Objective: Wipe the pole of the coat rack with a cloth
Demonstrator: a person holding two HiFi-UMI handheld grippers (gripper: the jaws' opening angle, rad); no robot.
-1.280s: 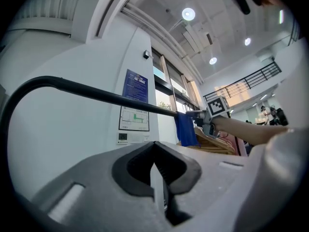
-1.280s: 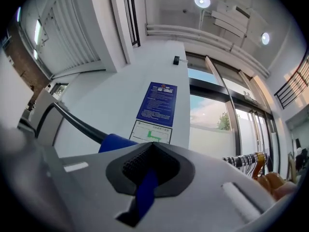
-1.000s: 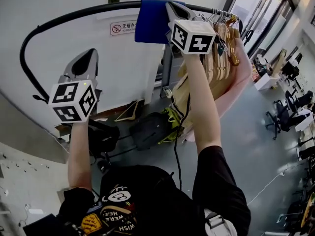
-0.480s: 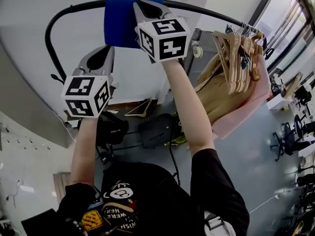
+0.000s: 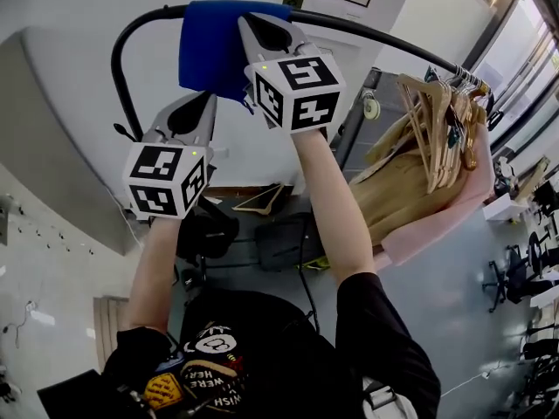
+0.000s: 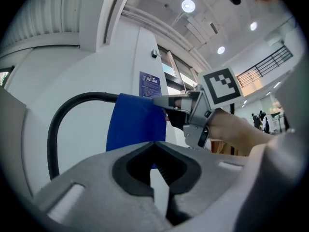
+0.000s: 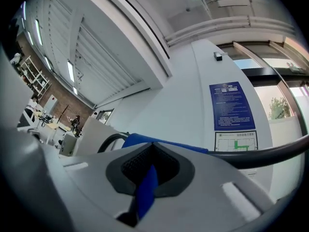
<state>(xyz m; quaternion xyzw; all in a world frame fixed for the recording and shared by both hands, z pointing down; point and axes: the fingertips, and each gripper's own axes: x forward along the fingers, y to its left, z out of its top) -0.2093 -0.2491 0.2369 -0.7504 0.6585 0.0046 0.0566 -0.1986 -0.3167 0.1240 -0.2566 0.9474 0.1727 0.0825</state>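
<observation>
Your right gripper (image 5: 265, 30) is raised to the black pole (image 5: 397, 49), and its jaws are pinched together on the blue cloth (image 5: 210, 46). In the right gripper view a fold of that cloth runs down between the pads. The rest lies over the pole, which crosses just beyond the jaw tips. The cloth drapes over the pole close to the bend where it curves down on your left (that curved end shows as a black arc in the left gripper view). Your right forearm (image 5: 327, 208) reaches straight up to the gripper.

Your left gripper (image 5: 197, 105) sits lower and to the left, under the pole and near the cloth's bottom edge. Whether it touches the cloth cannot be told from the head view. In the left gripper view its jaws meet at the tips with nothing between them. The cloth hangs ahead of it there, with the right gripper clamped at the cloth's right edge.

Further along the pole on your right, well apart from the cloth, a bunch of wooden hangers (image 5: 437, 116) hangs together. A tan garment (image 5: 402, 195) and a pink garment (image 5: 437, 225) hang beneath them. A blue notice (image 7: 231, 105) is on the white wall (image 7: 178, 95) behind the pole
</observation>
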